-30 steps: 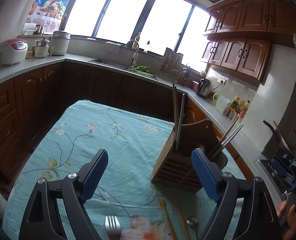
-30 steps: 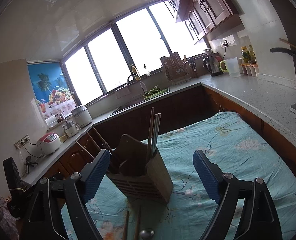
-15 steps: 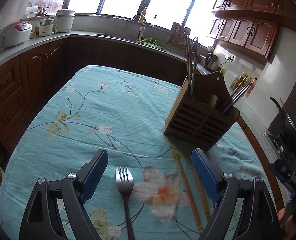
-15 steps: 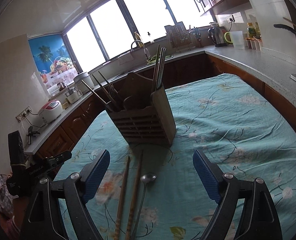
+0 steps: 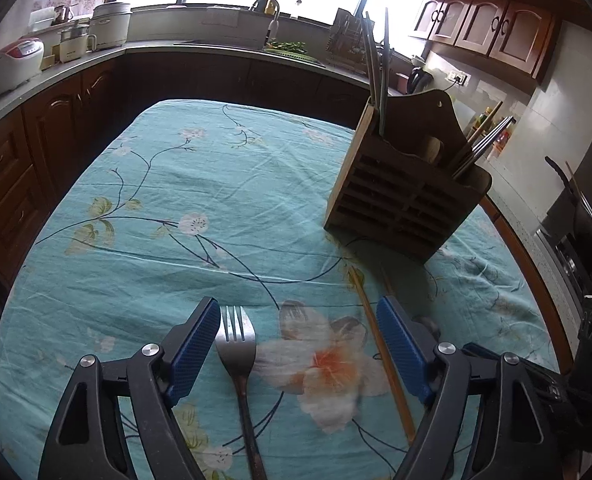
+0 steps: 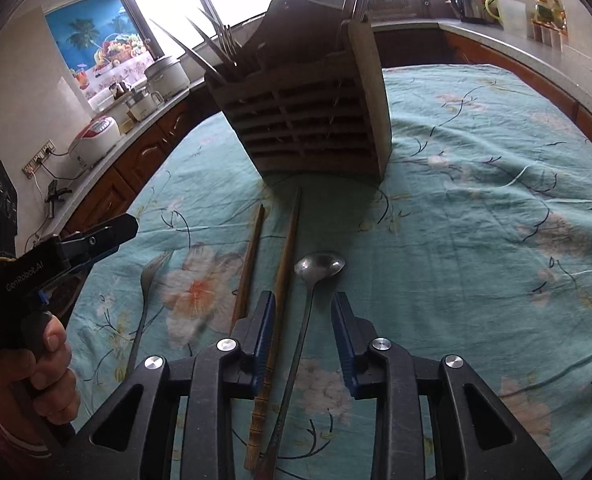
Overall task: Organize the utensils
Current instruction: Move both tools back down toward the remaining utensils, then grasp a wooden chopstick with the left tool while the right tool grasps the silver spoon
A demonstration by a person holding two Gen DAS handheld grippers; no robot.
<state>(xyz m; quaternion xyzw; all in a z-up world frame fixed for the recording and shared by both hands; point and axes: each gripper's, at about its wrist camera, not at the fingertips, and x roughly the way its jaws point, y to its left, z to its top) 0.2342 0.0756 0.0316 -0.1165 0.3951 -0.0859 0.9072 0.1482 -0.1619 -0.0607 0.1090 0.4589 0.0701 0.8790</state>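
Observation:
A wooden slatted utensil holder (image 5: 404,196) (image 6: 312,120) stands on the teal floral tablecloth, with chopsticks and forks sticking up from it. A metal fork (image 5: 237,360) (image 6: 141,312) lies flat between the fingers of my open left gripper (image 5: 298,344), close to the left finger. A pair of wooden chopsticks (image 6: 279,280) (image 5: 380,352) and a metal spoon (image 6: 316,276) lie in front of the holder. My right gripper (image 6: 303,332) is open, low over the cloth, with the spoon handle and one chopstick between its fingers. The left gripper shows in the right wrist view (image 6: 91,240).
The table (image 5: 175,208) is ringed by dark wooden cabinets and a grey counter with rice cookers (image 5: 11,60), a sink (image 5: 271,40), a dish rack and a kettle (image 6: 462,0). A stove with a pan (image 5: 580,216) stands at the right.
Both grippers have dropped and tilted down toward the table. The left one now straddles the fork; the right one has narrowed around the spoon handle and one chopstick.

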